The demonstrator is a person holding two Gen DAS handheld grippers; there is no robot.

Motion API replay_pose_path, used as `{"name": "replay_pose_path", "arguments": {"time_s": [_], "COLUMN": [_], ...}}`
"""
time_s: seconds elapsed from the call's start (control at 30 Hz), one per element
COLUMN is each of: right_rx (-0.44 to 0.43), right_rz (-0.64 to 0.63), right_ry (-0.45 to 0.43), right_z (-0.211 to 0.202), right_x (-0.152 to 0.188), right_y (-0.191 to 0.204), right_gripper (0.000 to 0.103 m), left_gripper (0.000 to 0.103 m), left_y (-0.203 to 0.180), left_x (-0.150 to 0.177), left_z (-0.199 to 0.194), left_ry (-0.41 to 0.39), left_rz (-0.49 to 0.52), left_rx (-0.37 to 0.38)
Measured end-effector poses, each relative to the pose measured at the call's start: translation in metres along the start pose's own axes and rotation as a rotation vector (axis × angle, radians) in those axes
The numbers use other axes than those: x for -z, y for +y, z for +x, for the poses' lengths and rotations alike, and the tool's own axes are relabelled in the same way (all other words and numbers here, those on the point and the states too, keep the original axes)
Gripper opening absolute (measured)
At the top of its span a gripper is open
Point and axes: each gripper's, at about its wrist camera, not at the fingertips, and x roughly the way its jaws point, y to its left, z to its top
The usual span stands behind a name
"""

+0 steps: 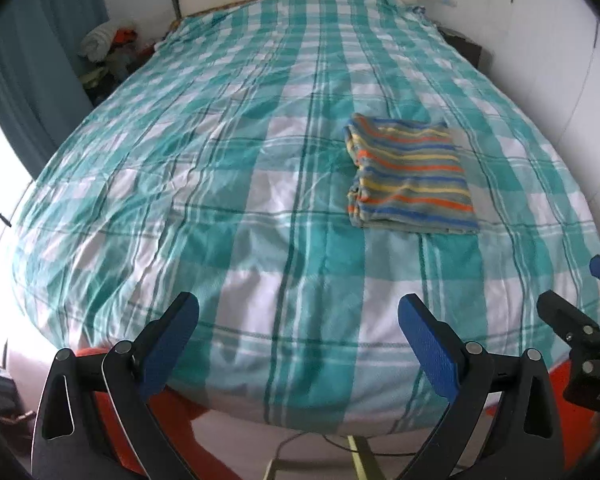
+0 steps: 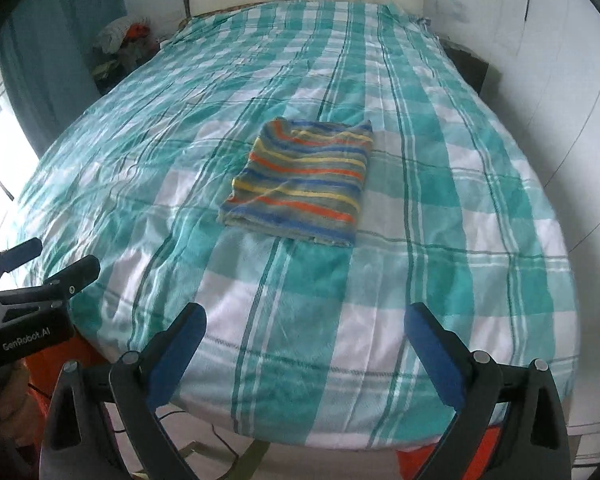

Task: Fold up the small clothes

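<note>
Striped folded garment (image 1: 410, 176) flat on checked bedspread (image 1: 220, 184), long axis toward headboard; both grippers' fingers wide, empty

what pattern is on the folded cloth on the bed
Horizontal stripes of orange, blue, yellow and grey on the folded cloth; clearest in the right wrist view.

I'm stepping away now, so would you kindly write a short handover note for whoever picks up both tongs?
Left tongs: open, empty, back over the bed's near edge.
Right tongs: open, empty, alongside.
Striped garment: lies folded in a neat rectangle on the checked bedspread, touched by neither tongs.
Done: this piece looks folded.
Left: no other garment waits on the bed; a clothes pile sits beside it.
</note>
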Motion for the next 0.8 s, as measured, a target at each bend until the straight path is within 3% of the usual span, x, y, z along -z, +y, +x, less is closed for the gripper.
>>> {"name": "replay_pose_path", "arguments": {"time_s": [0.37, 0.8], "right_rx": [0.043, 0.091], "right_rz": [0.003, 0.016], "right_ry": [-0.027, -0.044], "right_z": [-0.023, -0.029], "right_x": [0.006, -0.004], "right_y": [0.010, 0.010], "right_gripper": [0.099, 0.099], "left_gripper": [0.100, 0.100], "left_y": [-0.006, -0.010], "left_x": [0.003, 0.002], "left_z": [-0.014, -0.007], "left_ry": [-0.024, 0.001], "left_rz": [0.011, 0.030], "left_rx": [0.015, 0.005]}}
